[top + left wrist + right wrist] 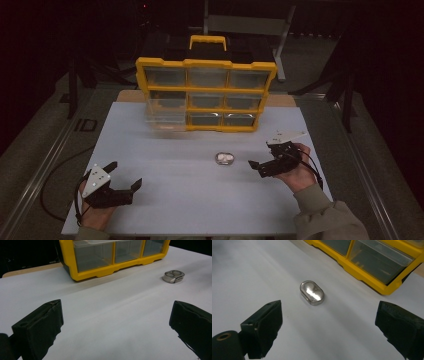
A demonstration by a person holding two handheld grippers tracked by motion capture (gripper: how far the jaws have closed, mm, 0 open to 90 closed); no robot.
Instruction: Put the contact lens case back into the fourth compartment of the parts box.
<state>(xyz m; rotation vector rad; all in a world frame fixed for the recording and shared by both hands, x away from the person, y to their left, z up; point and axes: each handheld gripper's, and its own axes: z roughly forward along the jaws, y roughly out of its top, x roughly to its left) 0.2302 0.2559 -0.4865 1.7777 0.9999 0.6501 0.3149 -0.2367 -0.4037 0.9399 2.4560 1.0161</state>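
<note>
Yellow-framed drawer cabinet (205, 95) stands at the upper centre of the white table (175, 200). Just below it, centre frame, lies a small shiny metal piece (225, 158). Left gripper (120, 181) at lower left and right gripper (256, 166) at centre right both gape wide, holding nothing

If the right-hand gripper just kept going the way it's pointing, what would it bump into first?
Most likely the small shiny metal piece, lying on the white table between the right gripper's open jaws. The yellow drawer organizer stands further back, off to one side.
</note>
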